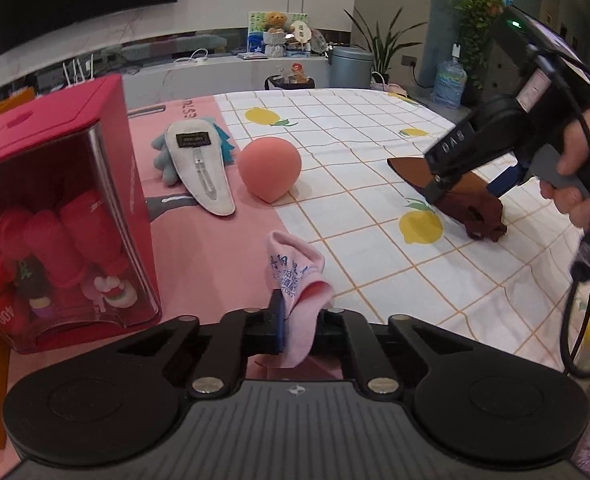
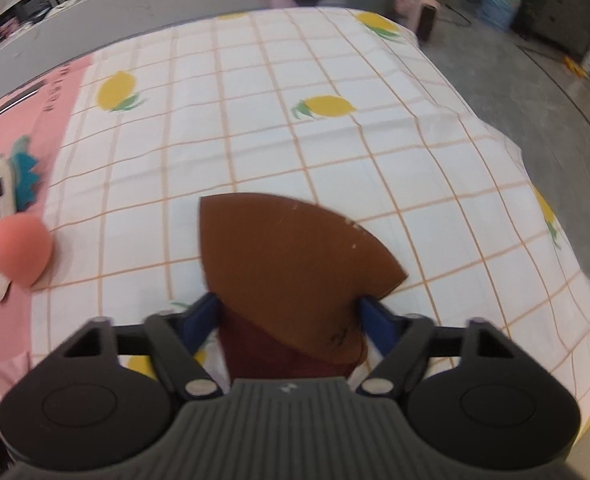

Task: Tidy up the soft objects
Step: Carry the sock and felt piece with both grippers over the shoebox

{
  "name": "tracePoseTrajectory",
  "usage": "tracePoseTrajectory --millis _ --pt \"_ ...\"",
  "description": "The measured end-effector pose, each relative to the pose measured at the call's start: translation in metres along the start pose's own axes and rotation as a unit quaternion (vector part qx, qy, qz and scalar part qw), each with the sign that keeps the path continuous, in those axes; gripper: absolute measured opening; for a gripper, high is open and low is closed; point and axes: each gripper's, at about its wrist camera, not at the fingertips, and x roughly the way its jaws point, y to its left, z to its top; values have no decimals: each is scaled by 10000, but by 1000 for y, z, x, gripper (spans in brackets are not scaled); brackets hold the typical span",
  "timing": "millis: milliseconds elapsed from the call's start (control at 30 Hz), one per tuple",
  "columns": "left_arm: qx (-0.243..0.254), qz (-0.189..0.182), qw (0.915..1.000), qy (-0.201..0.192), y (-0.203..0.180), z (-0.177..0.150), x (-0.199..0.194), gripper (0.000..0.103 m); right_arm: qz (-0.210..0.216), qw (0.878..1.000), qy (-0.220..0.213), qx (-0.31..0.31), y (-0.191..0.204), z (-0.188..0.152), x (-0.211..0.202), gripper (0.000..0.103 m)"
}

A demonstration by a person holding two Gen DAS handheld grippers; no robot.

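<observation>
The left tool (image 1: 297, 320) is closed narrow on a small pink sock (image 1: 297, 280) with blue print; the pads pinch its lower part, so the toe stands up at 12 o'clock from the jaws and the cuff hangs below them, which I judge is a grip chosen to carry the soft cloth without it slipping out. The right tool (image 2: 289, 312) stands about half wide around a brown fan-shaped leather piece (image 2: 291, 256); its blue pads sit at both sides of the narrow end, but I cannot tell if they already press on it. In the left view this piece lies flat on the lemon-pattern cloth (image 1: 355, 128) at 3 o'clock from the sock, and a hand (image 1: 579, 168) holds the right tool steeply down over it, probably because so thin a thing must be taken from above by its thicker, darker end. Further out, at 11 o'clock from the left tool, a peach-coloured foam ball (image 1: 269, 168), a white felt pouch (image 1: 199, 168) with a metal clip and a teal plush toy (image 1: 163, 156) under it lie close together on the pink mat (image 1: 199, 248), as if this is the collecting zone for the soft things. At 9 o'clock stands a red gift box (image 1: 55, 200) with a clear window. The tabletop under both covers is not itself visible.
</observation>
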Motion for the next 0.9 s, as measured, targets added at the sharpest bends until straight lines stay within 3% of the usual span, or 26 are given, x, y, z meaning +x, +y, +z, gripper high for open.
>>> tracePoseTrajectory --millis 67,133,167,433,600,733,900 --pt "70 32 10000 -14 -1 0 -1 6 78 9998 -97 -184 4 -2 -5 28" --pt "184 103 9998 -33 -5 -1 -2 5 175 9989 -165 -391 8 -4 -11 13" --pt "210 134 9997 -17 -7 -2 -3 5 197 9986 -169 -465 10 -5 -12 10" --pt "42 254 9996 77 -2 2 -33 5 85 9972 -160 -720 21 -17 -23 7" --pt "-539 227 9977 355 14 -4 -51 5 65 9957 -334 -866 41 -30 -44 7" --pt "-628 613 9927 822 25 -16 -62 5 280 9936 -490 -979 70 -49 -65 7" --pt "-1138 570 9867 1011 48 -29 -94 5 638 9866 -456 -1433 109 -96 -95 7"
